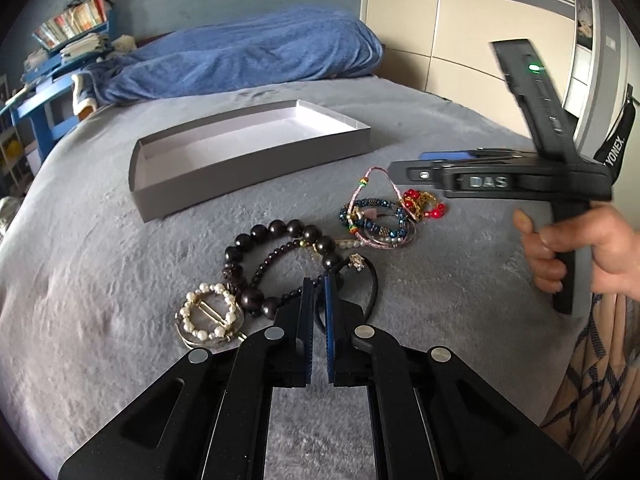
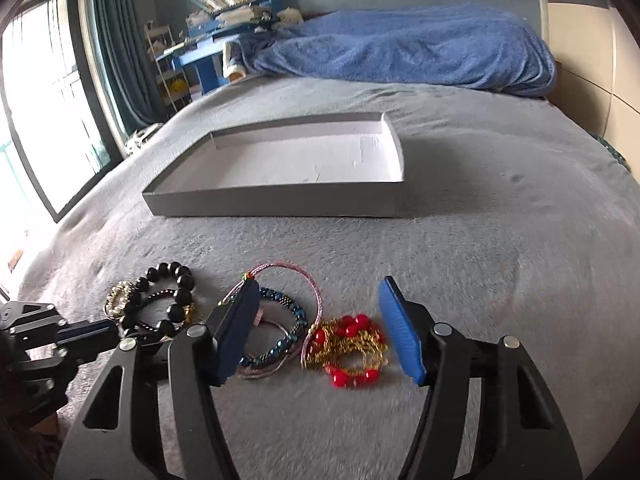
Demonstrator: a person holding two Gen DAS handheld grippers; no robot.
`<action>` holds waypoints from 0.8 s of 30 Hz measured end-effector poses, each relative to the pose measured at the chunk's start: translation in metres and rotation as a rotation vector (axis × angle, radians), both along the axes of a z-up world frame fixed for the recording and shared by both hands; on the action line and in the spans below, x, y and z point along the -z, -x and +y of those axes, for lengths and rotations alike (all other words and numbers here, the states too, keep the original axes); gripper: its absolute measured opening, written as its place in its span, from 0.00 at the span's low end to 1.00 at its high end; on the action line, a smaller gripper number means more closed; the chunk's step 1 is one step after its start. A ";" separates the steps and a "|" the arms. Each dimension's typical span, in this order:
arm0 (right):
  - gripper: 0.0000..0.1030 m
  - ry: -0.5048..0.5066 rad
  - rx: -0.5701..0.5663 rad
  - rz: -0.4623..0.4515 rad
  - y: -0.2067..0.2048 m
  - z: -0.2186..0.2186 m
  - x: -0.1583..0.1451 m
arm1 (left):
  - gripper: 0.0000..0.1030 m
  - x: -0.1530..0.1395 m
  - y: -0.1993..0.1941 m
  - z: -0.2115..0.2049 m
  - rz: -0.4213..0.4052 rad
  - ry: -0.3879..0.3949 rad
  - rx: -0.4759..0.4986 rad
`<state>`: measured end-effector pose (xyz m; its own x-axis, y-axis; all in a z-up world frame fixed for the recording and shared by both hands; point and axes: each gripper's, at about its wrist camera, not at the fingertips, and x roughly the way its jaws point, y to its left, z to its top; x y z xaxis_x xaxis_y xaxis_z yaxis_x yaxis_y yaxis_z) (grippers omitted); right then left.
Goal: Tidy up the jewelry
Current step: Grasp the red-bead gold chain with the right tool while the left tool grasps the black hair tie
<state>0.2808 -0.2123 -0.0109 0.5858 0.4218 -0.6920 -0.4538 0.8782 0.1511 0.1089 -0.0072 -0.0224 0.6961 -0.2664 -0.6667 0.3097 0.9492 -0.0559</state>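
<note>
Pickup step. Left gripper [image 1: 318, 312] clenched on black cord bracelet [image 1: 370, 280] in jewelry heap on grey blanket [image 1: 120, 280]. Right gripper [image 2: 320, 332] released, jaws straddling red bead bracelet [image 2: 352, 350], not gripping. Box [image 2: 280, 200] behind, bare. Next, probably: squeeze right, lift both, carry to box.

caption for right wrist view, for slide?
Right gripper, open, frames red-and-gold bracelet on grey bedspread; empty box beyond.
</note>
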 end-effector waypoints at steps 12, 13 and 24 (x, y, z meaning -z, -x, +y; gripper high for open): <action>0.58 -0.004 0.066 0.025 0.009 -0.022 0.004 | 0.20 0.006 -0.013 -0.007 0.026 -0.025 0.035; 0.58 0.000 0.073 0.030 0.010 -0.025 0.005 | 0.20 0.007 -0.015 -0.008 0.030 -0.026 0.039; 0.42 0.067 0.077 0.061 0.012 -0.024 0.020 | 0.04 0.005 -0.010 -0.010 -0.006 -0.028 0.048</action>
